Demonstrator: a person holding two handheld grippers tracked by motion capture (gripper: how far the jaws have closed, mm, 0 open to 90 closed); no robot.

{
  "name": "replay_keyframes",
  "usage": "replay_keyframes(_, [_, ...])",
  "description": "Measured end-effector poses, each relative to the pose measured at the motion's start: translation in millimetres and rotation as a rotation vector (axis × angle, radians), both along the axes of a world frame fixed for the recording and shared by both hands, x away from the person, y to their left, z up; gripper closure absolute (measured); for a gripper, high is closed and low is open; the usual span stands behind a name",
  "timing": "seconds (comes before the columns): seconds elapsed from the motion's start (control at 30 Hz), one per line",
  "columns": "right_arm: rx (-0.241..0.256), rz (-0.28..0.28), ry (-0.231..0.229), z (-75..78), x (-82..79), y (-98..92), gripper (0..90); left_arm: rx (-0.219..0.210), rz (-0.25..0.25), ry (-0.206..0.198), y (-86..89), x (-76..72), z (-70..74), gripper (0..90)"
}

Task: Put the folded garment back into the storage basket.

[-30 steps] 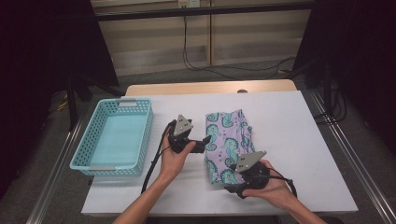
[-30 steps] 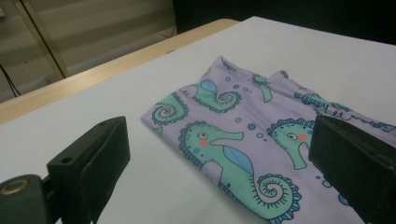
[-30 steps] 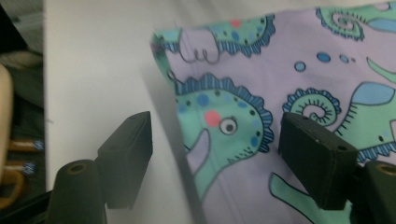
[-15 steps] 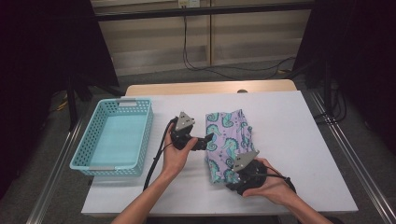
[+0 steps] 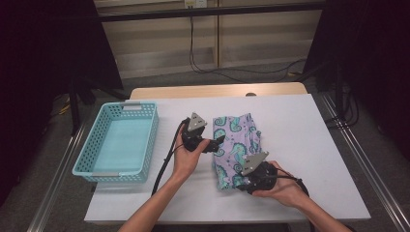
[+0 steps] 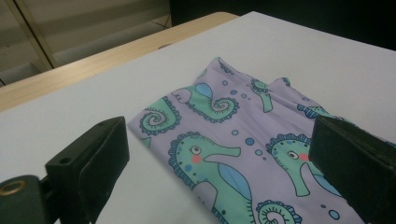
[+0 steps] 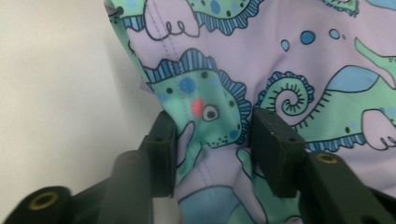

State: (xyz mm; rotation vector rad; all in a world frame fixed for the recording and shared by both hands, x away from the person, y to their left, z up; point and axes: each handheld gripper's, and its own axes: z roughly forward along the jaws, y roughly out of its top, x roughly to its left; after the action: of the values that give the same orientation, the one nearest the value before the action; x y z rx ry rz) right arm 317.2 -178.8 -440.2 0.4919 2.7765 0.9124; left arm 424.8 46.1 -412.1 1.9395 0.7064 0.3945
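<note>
Up close, right tongs (image 7: pixel 210 154) half-closed straddling seahorse cloth (image 7: pixel 280 60); left tongs (image 6: pixel 224 172) gape wide, empty.

Folded lilac fabric cloth (image 5: pixel 236 145): teal seahorses, blue fins, pink cheek spots, blue dots. Rectangular turquoise plastic lattice basket (image 5: pixel 118 140) at left. Flat white surface (image 5: pixel 309 145), pale wood strip at far edge. Black-jawed tools, grey plates.

Two forearms reached in from the near edge, each hand holding a gripper. The left gripper (image 5: pixel 218 142) pointed to the person's right, its jaws spread wide. The right gripper (image 5: pixel 235 183) sat low and closer to the person, pointing leftward, its jaws partly closed with a gap between them.
</note>
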Motion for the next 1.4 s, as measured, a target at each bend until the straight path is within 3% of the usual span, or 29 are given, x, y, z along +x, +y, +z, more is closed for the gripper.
replay_keyframes(0.1, [0.015, -0.012, -0.011, -0.8, 0.9, -2.3, 63.0, 0.000, -0.008, -0.003, -1.5, 0.5, -0.1, 5.2])
replay_keyframes(0.3, [-0.009, -0.008, -0.033, -0.1, 0.5, -0.7, 64.3, -0.008, 0.007, -0.011, -1.7, 5.1, 3.5, 5.2])
replay_keyframes(0.33, [-0.009, -0.021, -0.019, 0.2, -0.3, -0.4, 64.6, 0.007, 0.009, -0.014, -1.2, 5.8, 4.4, 5.2])
replay_keyframes(0.43, [-0.011, -0.033, -0.015, 0.4, -0.5, -0.4, 66.6, -0.007, 0.015, -0.011, -2.0, 6.5, 4.8, 5.2])
replay_keyframes(0.5, [-0.005, -0.035, -0.019, -0.1, 1.4, -1.0, 71.0, 0.014, 0.011, -0.014, -2.8, 7.5, 5.4, 5.3])
replay_keyframes(0.77, [0.011, -0.071, -0.015, -1.1, 4.0, -3.9, 79.9, 0.002, 0.033, -0.007, -4.1, 17.3, 0.6, 5.2])
replay_keyframes(0.97, [0.032, -0.081, -0.013, -1.9, 4.4, -5.4, 81.2, 0.022, 0.041, -0.027, -4.1, 29.7, -8.1, 5.0])
replay_keyframes(1.07, [0.044, -0.087, -0.001, -2.3, 5.0, -6.7, 81.3, 0.028, 0.053, 0.011, -4.3, 36.2, -11.1, 5.0])
replay_keyframes(1.33, [0.056, -0.091, -0.003, -2.7, 4.9, -7.6, 81.2, 0.013, 0.089, 0.023, -7.5, 55.7, -8.5, 4.1])
replay_keyframes(1.4, [0.057, -0.097, 0.004, -2.8, 5.1, -7.8, 81.3, 0.036, 0.087, 0.024, -7.2, 59.0, -7.2, 4.4])
